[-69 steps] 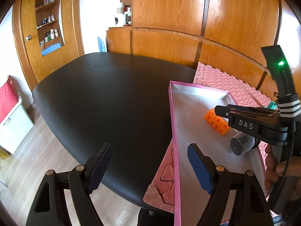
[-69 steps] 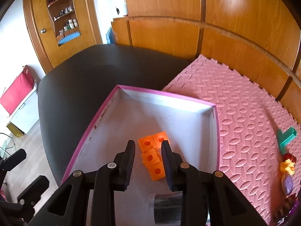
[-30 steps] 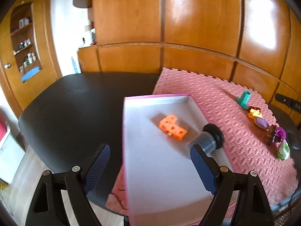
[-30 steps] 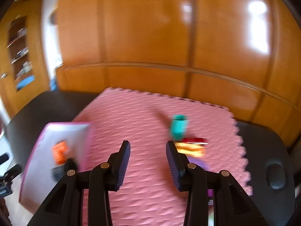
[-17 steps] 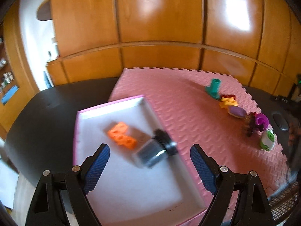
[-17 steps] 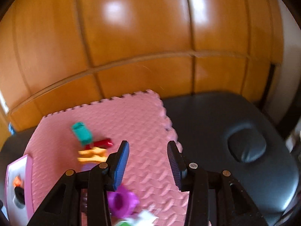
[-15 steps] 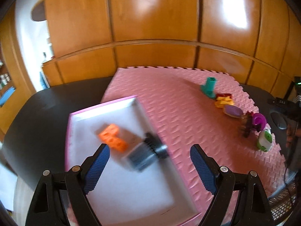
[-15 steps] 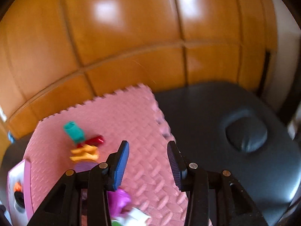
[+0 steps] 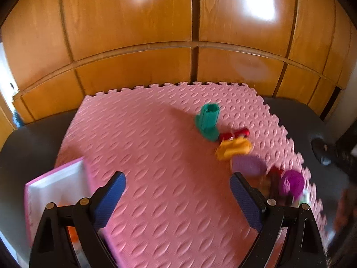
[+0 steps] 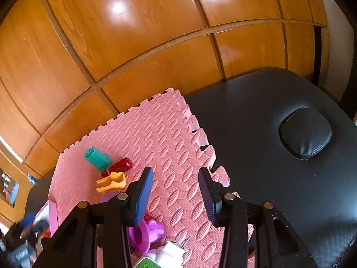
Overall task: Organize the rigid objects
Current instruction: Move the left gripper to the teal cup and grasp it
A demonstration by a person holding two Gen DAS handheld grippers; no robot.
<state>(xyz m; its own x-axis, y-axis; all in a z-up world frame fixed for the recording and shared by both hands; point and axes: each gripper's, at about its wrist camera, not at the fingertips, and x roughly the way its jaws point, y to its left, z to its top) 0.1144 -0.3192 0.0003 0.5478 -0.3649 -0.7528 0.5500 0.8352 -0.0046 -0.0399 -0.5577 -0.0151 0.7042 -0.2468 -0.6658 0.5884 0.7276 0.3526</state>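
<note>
Above the pink foam mat [image 9: 160, 147], your left gripper [image 9: 178, 197] has just been opening and stands wide with nothing between its jaws; your right gripper [image 10: 176, 197] is partly open, also empty. Teal piece [image 9: 208, 121], yellow piece [image 9: 233, 148] and purple piece [image 9: 292, 183] lie on the mat; the pink-rimmed tray [image 9: 55, 185] sits at its left edge.

bright daylight, glare patches on wood panels [image 9: 133, 33], left view motion-blurred, perhaps slightly soft, fisheye-bent edges
</note>
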